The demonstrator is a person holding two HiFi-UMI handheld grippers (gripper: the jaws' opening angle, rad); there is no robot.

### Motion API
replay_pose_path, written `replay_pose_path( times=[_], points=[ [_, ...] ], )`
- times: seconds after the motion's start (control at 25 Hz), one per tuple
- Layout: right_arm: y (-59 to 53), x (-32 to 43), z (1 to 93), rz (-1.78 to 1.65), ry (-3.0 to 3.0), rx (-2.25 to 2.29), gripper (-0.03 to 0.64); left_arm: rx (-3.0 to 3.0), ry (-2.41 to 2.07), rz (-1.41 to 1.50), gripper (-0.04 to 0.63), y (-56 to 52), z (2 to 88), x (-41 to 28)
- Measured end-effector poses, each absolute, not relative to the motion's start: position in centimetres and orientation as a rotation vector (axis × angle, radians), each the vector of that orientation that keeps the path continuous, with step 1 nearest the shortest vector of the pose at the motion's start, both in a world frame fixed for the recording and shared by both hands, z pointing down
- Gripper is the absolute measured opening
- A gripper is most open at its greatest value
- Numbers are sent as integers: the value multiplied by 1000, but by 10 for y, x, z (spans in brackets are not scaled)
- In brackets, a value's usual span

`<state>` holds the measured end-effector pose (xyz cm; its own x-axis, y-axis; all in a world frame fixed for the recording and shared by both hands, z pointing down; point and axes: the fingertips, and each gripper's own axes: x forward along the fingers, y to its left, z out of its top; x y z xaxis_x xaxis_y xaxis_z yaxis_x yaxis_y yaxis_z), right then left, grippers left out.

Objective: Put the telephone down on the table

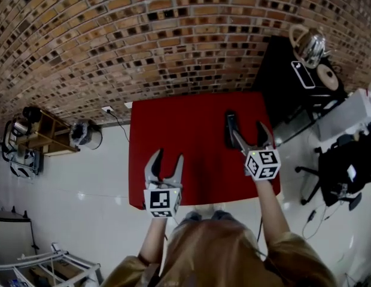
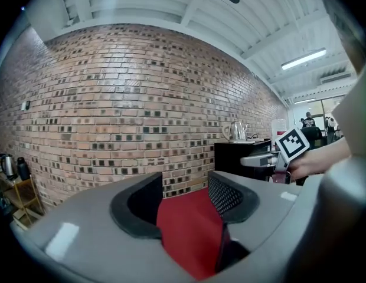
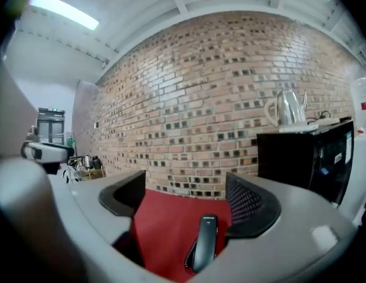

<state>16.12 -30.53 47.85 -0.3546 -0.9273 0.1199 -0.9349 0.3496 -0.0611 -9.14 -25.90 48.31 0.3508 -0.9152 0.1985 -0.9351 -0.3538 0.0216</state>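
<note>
The black telephone handset [image 1: 231, 128] lies flat on the red table [image 1: 179, 130], toward its right side. My right gripper [image 1: 249, 135] hovers just above and behind it, jaws open, not touching it. From the right gripper view the telephone [image 3: 205, 244] rests on the red table [image 3: 165, 229] below the gap of the right gripper [image 3: 186, 202], nearer the right jaw. My left gripper [image 1: 169, 160] is over the table's near left part, open and empty. The left gripper view shows the left gripper [image 2: 183, 199] with only red table [image 2: 186, 229] between its jaws, and the right gripper [image 2: 262, 158] off to the right.
A brick wall [image 1: 173, 34] runs behind the table. A black cabinet [image 1: 281, 82] with a metal kettle [image 1: 309, 44] stands at the right. A wooden shelf [image 1: 45, 130] is at the left, an office chair [image 1: 332, 172] at the right on the white floor.
</note>
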Motion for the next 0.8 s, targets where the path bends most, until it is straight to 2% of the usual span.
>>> replay_pose_path(
  times=[0.44,0.8],
  points=[
    [-269,142,428,-53,-2610,1737,417,2565,-1675,139,233,-262,455,-71],
    [-258,141,412,-90,-2638,1826,408,2601,-1666,119,233,-258,445,-65]
  ],
)
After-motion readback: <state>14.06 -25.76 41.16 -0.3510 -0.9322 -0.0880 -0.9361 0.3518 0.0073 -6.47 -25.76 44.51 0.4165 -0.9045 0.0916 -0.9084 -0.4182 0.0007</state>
